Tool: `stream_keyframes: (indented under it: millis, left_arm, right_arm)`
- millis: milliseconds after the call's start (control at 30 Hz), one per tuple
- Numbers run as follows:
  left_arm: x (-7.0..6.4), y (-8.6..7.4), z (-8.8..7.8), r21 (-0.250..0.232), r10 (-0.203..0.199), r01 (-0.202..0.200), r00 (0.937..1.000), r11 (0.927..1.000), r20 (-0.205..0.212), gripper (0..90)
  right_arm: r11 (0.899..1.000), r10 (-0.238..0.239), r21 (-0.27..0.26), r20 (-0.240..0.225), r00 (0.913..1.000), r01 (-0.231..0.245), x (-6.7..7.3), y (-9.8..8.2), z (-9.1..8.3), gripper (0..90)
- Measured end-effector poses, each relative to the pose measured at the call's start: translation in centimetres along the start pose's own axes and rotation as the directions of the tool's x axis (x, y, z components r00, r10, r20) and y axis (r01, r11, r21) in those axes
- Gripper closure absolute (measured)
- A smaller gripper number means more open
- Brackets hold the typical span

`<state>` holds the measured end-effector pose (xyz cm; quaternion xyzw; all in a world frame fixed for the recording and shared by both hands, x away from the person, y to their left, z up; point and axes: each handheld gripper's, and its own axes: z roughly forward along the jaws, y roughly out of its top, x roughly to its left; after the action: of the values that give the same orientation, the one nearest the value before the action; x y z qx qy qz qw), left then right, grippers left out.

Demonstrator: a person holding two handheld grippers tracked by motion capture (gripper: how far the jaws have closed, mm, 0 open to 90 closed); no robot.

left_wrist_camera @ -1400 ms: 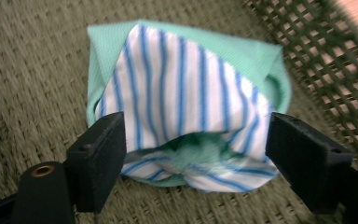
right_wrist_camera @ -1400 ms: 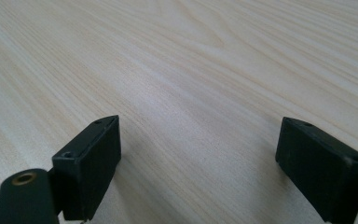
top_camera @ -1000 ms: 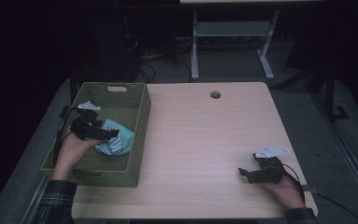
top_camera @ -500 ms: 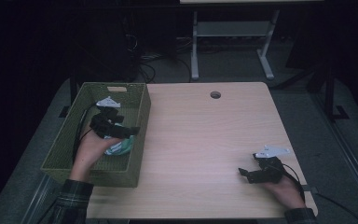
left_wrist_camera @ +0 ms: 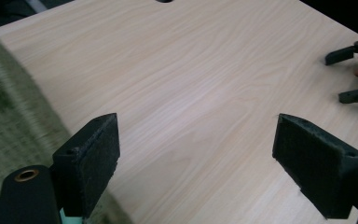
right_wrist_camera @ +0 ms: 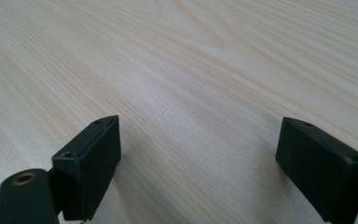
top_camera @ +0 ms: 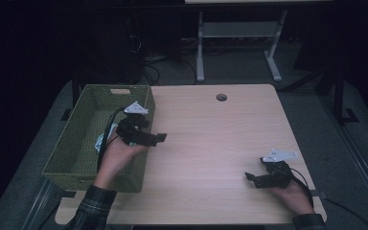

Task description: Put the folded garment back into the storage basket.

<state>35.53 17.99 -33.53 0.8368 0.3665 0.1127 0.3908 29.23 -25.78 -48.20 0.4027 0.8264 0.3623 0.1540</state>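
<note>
1. Left tongs point(top_camera: 159, 138) are hanging right over the basket's right-hand wall, with the tips poking out past the rim above the bare desk point(top_camera: 211, 143). They're spread wide apart with nothing between them. In the left gripper view you just see wood grain between the two black pads point(left_wrist_camera: 93, 158).
2. The green woven basket point(top_camera: 72, 158) sits on the left part of the desk, its long side running away from the person. The left hand point(top_camera: 120, 153) comes up over the basket's near right corner, and the cable trails back across the inside of the basket.
3. There's a pale, whitish-teal thing point(top_camera: 100, 141) lying on the basket floor, just left of the left hand. It's mostly hidden by the cable and the hand, so I can't tell what it is. It's inside the basket and the tongs aren't touching it.
4. Right tongs point(top_camera: 250, 178) are way off from the basket, near the desk's front right corner, low to the wood and pointing back toward the basket side. They're also wide apart and empty. The right gripper view shows plain desk surface between the pads point(right_wrist_camera: 93, 158).
5. The right hand point(top_camera: 292, 194) sits behind those tongs at the desk's near edge.
6. A round cable hole point(top_camera: 221, 97) sits near the far edge of the desk, right of the basket's far end.
7. From the left gripper view you can spot the right tongs' tips across the desk, well clear of the basket.
</note>
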Motion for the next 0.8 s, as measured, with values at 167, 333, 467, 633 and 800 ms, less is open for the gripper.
stream_keyframes:
  millis: [167,333,467,633,800]
  left_arm:
    - [-1.7,0.4,1.4,-0.007,0.03,-0.029,0.9989,0.9995,0.037,14.5]
    - [-3.0,0.4,2.7,-0.017,0.051,-0.05,0.9974,0.9986,0.051,14.5]
    - [-3.9,0.0,3.9,-0.022,0.068,-0.066,0.996,0.9975,0.059,14.5]
    - [-5.2,-0.7,5.6,-0.017,0.09,-0.089,0.9942,0.9959,0.058,14.4]
    - [-5.9,-1.6,7.0,-0.018,0.101,-0.1,0.9925,0.9949,0.07,14.4]
  right_arm:
    - [1.0,-0.001,-0.001,0.0,1.0,0.001,0.0,0.0,0.0,13.6]
    - [1.0,-0.002,-0.001,0.0,1.0,0.002,0.0,0.0,0.0,13.6]
    - [1.0,-0.001,-0.001,-0.001,1.0,0.001,0.0,0.0,0.0,13.7]
    - [1.0,0.0,0.0,0.0,1.0,0.0,0.0,0.0,0.0,13.6]
    - [1.0,0.0,0.001,0.0,1.0,0.0,0.0,0.0,0.0,13.5]
